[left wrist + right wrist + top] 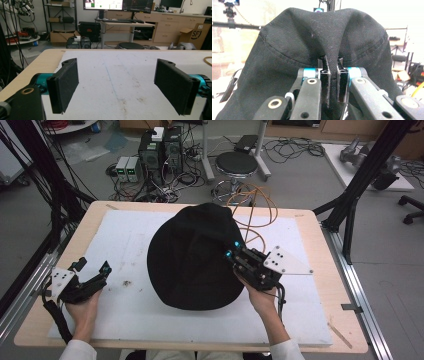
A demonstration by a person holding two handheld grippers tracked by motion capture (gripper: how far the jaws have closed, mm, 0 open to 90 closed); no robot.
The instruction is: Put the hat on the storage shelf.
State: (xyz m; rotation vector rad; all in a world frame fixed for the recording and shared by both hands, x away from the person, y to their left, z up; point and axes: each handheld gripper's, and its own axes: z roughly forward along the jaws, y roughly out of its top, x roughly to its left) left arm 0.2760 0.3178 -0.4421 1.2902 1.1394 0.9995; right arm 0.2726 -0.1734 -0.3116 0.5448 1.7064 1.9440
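A black cloth hat (190, 257) sits in the middle of the white mat, its right side lifted. My right gripper (231, 250) is shut on a pinched fold of the hat's fabric at that right side. In the right gripper view the black twill hat (312, 40) drapes up and over my right gripper (333, 63), a fold clamped between the pads. My left gripper (92, 267) rests at the mat's left edge, well apart from the hat. In the left gripper view my left gripper (116, 86) stands wide open over bare mat with nothing between the pads.
The white mat (125, 240) covers most of a wooden table (320, 245). An orange cable (255, 207) loops behind the hat at the far side. Beyond the table stand a stool (236, 165), electronics boxes (160, 150) and black frame posts (360, 175).
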